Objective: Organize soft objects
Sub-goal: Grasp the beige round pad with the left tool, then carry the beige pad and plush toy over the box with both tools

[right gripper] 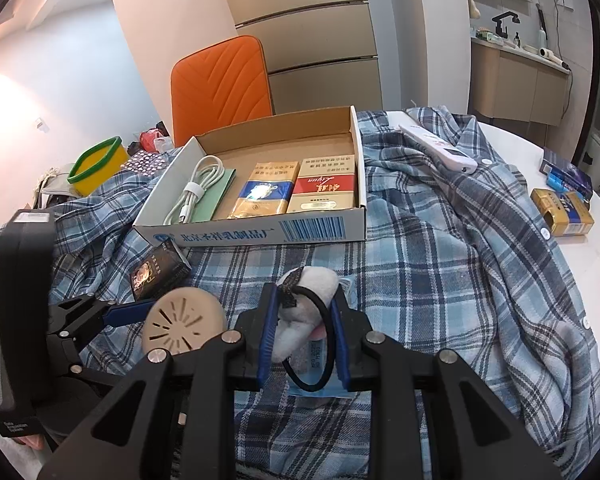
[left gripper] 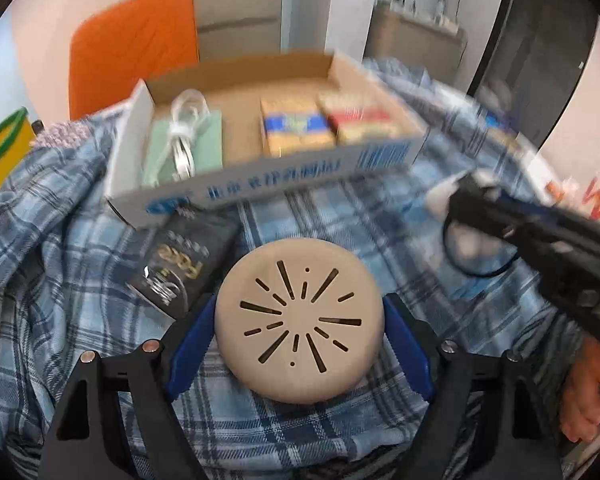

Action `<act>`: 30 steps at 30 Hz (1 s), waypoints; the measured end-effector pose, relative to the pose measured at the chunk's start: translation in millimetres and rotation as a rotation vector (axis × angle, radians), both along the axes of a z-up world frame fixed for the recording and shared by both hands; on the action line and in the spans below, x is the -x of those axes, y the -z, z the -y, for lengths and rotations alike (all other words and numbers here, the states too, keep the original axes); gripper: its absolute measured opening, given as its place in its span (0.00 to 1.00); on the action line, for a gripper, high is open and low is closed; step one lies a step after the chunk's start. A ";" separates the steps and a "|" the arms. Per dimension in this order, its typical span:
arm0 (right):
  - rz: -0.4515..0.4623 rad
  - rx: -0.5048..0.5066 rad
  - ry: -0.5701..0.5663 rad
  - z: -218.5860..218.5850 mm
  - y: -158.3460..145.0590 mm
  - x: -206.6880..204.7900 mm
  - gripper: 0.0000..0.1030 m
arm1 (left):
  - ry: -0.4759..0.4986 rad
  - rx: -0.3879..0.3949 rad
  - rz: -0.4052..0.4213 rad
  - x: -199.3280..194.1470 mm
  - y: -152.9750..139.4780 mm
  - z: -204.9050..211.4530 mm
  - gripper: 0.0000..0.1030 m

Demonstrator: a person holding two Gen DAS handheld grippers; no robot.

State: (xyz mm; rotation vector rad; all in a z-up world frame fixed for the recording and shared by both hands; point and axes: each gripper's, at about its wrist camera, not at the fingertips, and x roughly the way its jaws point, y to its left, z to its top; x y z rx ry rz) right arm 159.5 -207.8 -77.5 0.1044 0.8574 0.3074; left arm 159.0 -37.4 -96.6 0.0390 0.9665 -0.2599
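My left gripper is shut on a round beige disc with slot cutouts, held above the blue plaid shirt. The disc also shows in the right wrist view. My right gripper is shut on a small white plush toy with a black elastic loop; it appears blurred in the left wrist view. A cardboard box lies ahead on the shirt, holding a white cable, a green card and two cigarette packs.
A black packet lies on the shirt before the box. A white remote lies on the shirt at the back right. Cigarette packs sit on the white table at right. An orange chair and a yellow container stand behind.
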 end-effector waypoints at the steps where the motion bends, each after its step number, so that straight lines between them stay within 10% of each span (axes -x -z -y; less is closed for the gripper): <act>1: 0.005 0.000 0.000 0.0 -0.5 0.9 0.23 | 0.008 0.019 0.034 5.0 -4.9 -1.3 0.81; 16: 0.342 0.047 -0.054 -15.7 -36.5 44.0 0.23 | -0.059 0.065 0.556 85.8 -70.0 -18.7 0.81; 30: 0.416 0.090 -0.090 -25.7 -40.0 56.2 0.23 | -0.143 0.014 0.654 105.8 -79.7 -22.9 0.82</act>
